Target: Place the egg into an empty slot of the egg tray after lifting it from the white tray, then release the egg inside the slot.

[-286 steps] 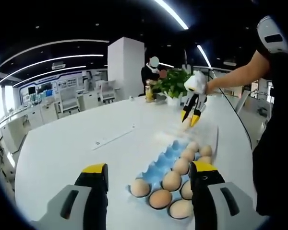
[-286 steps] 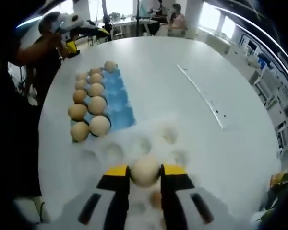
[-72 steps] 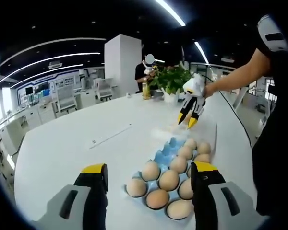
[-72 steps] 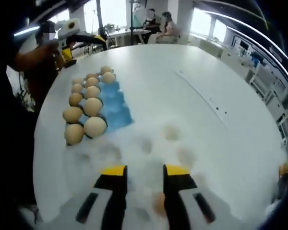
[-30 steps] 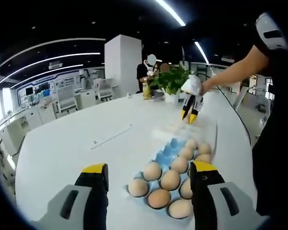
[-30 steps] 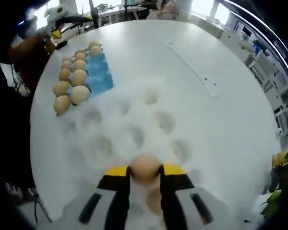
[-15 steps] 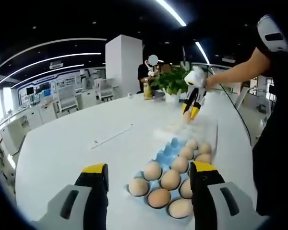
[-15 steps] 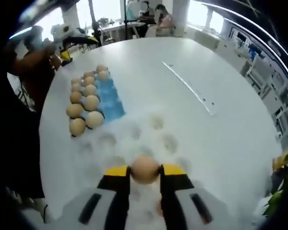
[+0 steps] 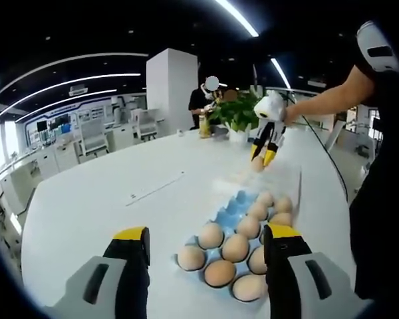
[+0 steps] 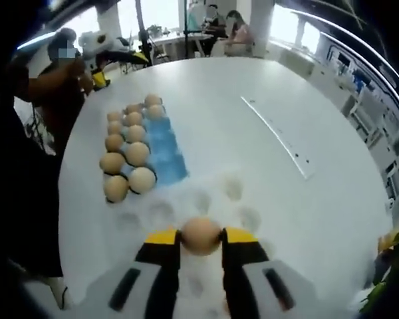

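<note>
Between the yellow tips of the right tongs (image 10: 201, 238), an egg (image 10: 201, 235) is pinched at its widest part and held above the white tray (image 10: 206, 199), whose shallow cups lie directly beneath and ahead of the tips. Ahead and to the left of these tongs, the blue egg tray (image 10: 161, 151) rests on the white tabletop (image 10: 253, 146); its left-hand slots carry a double row of eggs, while the strip nearer the tongs' centre line looks bare. Judged from this, the step in hand is the carry: the egg should travel forward and left at a steady height, the grip kept light yet closed, then descend straight into a bare blue slot without brushing the seated eggs beside it. Only once the shell is seated should the tips part.

The held egg is pale tan, smooth and matte, and unmarked where it shows.

The left tongs (image 9: 206, 242) stand wide apart and hold nothing; the near end of the egg tray (image 9: 233, 211) lies just ahead, between the tips and towards the right one. Farther ahead, the right tongs (image 9: 261, 158) hang from the person's outstretched hand (image 9: 289, 116).
</note>
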Demonstrator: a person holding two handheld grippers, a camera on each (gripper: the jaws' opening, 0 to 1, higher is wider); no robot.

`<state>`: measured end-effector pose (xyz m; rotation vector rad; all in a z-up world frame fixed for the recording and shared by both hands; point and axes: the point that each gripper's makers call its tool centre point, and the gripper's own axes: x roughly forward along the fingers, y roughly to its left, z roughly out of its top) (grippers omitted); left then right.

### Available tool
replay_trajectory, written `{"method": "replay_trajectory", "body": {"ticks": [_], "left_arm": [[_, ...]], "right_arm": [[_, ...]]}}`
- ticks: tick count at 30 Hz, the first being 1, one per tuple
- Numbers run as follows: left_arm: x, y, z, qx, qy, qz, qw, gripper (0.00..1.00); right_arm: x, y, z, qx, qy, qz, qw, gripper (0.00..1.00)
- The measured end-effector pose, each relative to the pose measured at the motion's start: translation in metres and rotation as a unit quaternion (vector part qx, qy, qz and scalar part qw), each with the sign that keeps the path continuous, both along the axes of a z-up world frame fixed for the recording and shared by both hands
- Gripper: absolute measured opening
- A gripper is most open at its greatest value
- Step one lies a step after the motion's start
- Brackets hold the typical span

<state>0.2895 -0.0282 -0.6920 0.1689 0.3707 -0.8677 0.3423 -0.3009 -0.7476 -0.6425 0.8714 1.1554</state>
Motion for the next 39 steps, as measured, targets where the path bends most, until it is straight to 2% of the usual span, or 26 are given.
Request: {"method": "replay_trajectory", "body": {"ticks": [18, 26, 39], "left_arm": [[-0.003, 0.001, 0.0, 0.002, 0.0, 0.0, 1.0, 0.71], [-0.003, 0.004, 0.002, 0.002, 0.0, 0.003, 1.0, 0.71], [-0.001, 0.004, 0.001, 0.001, 0.0, 0.0, 1.0, 0.71]], "right_arm": [[-0.007, 0.064, 0.004, 0.035, 0.0, 0.056, 0.9978, 0.24], [-0.011, 0.084, -0.001, 0.039, 0.006, 0.081, 0.9959, 0.24], [-0.01, 0.115, 0.001, 0.055, 0.005, 0.105, 0.9929, 0.24]]}}
